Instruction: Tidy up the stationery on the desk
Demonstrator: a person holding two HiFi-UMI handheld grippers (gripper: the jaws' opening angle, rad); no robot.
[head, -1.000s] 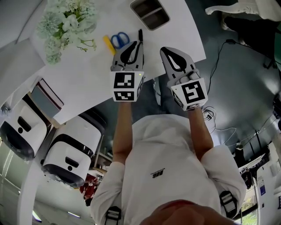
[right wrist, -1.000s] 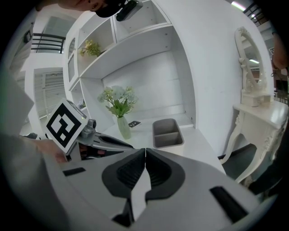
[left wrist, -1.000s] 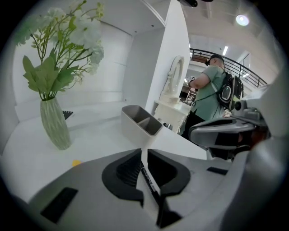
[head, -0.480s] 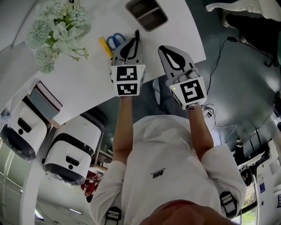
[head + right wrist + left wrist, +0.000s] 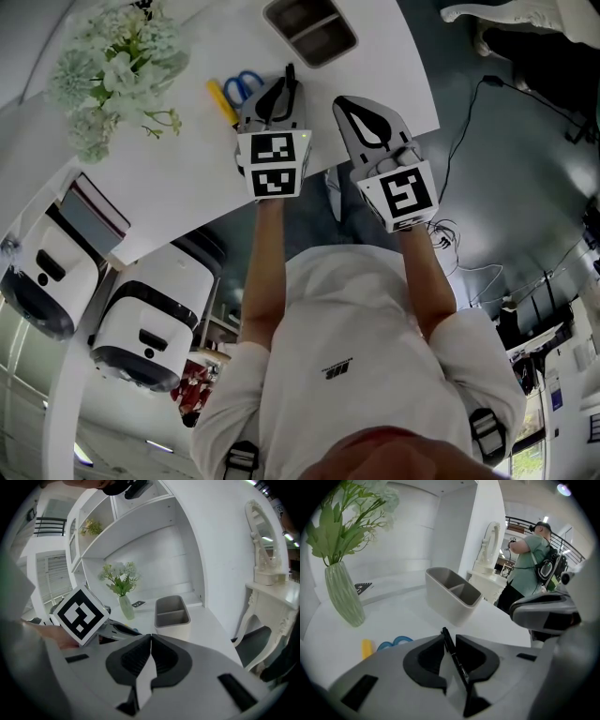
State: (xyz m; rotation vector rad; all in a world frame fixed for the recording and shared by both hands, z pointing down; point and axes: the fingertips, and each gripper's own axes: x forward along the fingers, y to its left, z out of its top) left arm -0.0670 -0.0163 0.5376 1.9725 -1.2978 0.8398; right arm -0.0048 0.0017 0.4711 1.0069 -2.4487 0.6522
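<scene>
Left gripper (image 5: 449,638) pinches a black pen (image 5: 457,665) over the desk (image 5: 187,159). Right gripper (image 5: 149,638) is pressed together on nothing. In the head view, a grey two-compartment box (image 5: 445,602) sits at 12 o'clock from them. Scissors (image 5: 246,84) and a yellow stick (image 5: 221,98) lie at 10 o'clock. A vase (image 5: 344,597) holds flowers. The shirt print is unreadable.

On desk (image 5: 187,173): vase (image 5: 344,597) at left, marker (image 5: 221,100) w/ scissors (image 5: 246,84) just right of it, organizer (image 5: 311,30) further right & behind.

open desk (image 5: 187,173) runs ahead to the organizer (image 5: 310,28); scissors (image 5: 246,84) and flower vase (image 5: 343,595) stand leftward.
</scene>
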